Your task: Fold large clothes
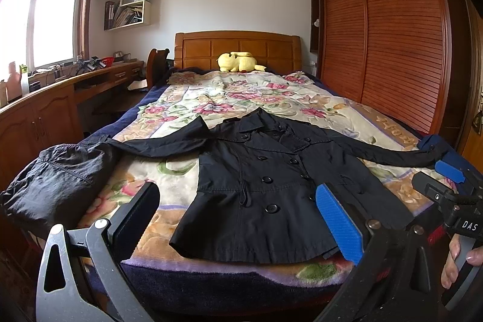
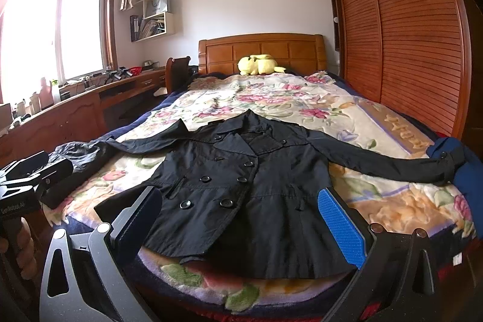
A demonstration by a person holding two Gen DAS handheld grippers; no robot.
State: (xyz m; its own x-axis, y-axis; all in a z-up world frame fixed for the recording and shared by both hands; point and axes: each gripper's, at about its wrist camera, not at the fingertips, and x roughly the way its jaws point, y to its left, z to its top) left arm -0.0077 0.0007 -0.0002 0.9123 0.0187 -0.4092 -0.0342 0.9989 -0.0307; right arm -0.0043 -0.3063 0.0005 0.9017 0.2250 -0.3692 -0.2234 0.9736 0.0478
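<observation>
While the black double-breasted coat (image 1: 265, 180) lies face up and spread flat across the lower middle of both views, I see its buttoned front closed and its hem reaching the near edge of the floral fleece blanket (image 1: 211, 98). Its two sleeves stretch outward: one runs toward the left of the frame to a rumpled dark grey garment (image 1: 54, 177) heaped at the bed's left edge, the other runs to the right, its cuff resting on a folded navy blue cloth (image 2: 446, 153).

My left gripper (image 1: 238, 219) hangs in front of the hem, jaws wide apart and holding nothing, a black pad on one finger and a blue ribbed pad on the other. My right gripper (image 2: 241, 222) sits the same way, jaws spread and empty, just short of the coat's bottom edge. At the lower right of the left wrist view a hand (image 1: 459, 258) wraps the handle of the other tool.

Farther up the frame, a yellow plush toy (image 1: 240, 62) lies against the wooden headboard (image 1: 238, 46). Slatted wooden wardrobe doors (image 1: 389, 26) fill the right side, and a bright window (image 1: 39, 11) above a long wooden desk (image 1: 60, 92) fills the left.
</observation>
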